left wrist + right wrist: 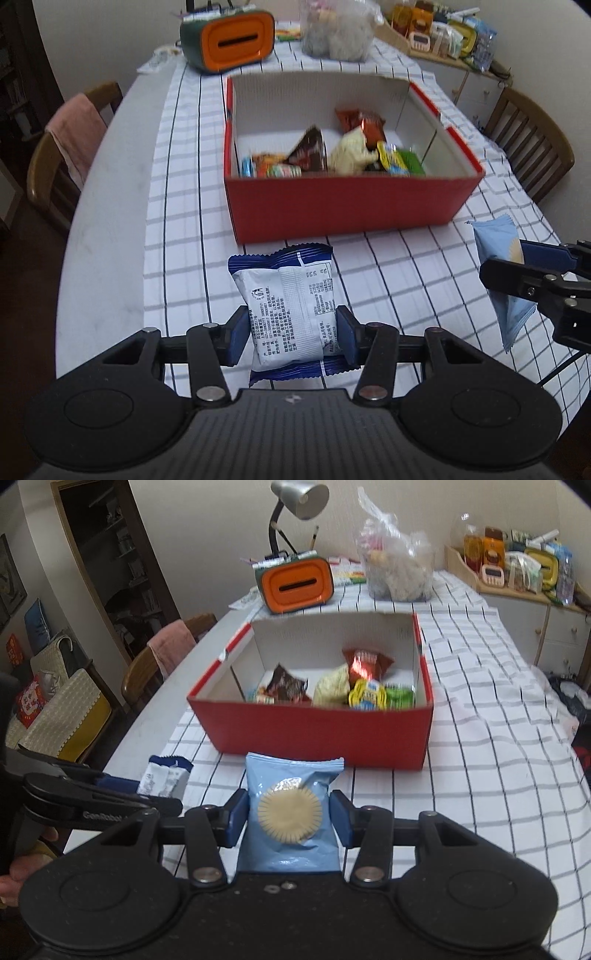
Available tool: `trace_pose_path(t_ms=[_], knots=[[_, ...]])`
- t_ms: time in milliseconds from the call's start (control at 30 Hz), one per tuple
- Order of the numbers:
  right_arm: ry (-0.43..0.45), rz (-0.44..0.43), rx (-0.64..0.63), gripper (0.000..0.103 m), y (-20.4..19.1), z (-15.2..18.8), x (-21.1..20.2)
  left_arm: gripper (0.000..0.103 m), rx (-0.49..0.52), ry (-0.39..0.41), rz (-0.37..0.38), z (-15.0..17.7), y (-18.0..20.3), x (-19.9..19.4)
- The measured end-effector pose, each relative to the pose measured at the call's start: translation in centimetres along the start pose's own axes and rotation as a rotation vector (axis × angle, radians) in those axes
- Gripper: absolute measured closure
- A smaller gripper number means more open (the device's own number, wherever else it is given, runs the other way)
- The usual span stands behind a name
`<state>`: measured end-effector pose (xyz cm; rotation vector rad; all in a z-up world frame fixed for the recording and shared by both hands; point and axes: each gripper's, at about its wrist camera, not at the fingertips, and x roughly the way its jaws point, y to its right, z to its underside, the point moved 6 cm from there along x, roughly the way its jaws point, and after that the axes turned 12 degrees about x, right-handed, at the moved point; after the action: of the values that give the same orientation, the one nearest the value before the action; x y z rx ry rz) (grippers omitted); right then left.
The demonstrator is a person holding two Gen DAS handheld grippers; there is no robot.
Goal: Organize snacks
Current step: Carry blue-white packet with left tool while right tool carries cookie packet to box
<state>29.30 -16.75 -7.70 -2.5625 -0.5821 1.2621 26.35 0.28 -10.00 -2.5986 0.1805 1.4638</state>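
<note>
My left gripper (291, 334) is shut on a dark blue and white snack packet (291, 306), held above the checked cloth in front of the red box (343, 199). My right gripper (288, 818) is shut on a light blue biscuit packet (291, 812), also in front of the red box (314, 734). The box holds several snack packets (332, 151). In the left wrist view the right gripper (532, 280) with its light blue packet (498, 251) is at the far right. In the right wrist view the left gripper (147, 797) with its packet (166, 775) is at the left.
An orange and green tissue box (232, 37) and a clear bag of snacks (340, 29) stand behind the red box. A desk lamp (295, 502) rises at the back. Wooden chairs (532, 144) flank the table; one has a pink towel (74, 129). A shelf of goods (517, 565) is back right.
</note>
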Motion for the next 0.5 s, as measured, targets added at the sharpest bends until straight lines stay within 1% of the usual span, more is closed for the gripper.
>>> trace_pose_path(t_ms=[300, 367, 433, 500], knots=[[0.074, 0.015, -0.045, 0.056, -0.3, -5.2, 0.7, 0.054, 0.046, 0.073, -0.057, -5.7, -0.5, -0.2], [0.09, 0.024, -0.048, 0.056, -0.1, -6.6, 1.2, 0.054, 0.058, 0.078, -0.057, -6.9, -0.5, 0.3], [0.102, 0.032, -0.052, 0.056, 0.1, -7.8, 1.9, 0.054, 0.062, 0.084, -0.04, -8.0, -0.5, 0.9], [0.109, 0.043, -0.05, 0.056, 0.4, -8.9, 2.7, 0.054, 0.069, 0.083, -0.049, -9.0, -0.7, 1.7]])
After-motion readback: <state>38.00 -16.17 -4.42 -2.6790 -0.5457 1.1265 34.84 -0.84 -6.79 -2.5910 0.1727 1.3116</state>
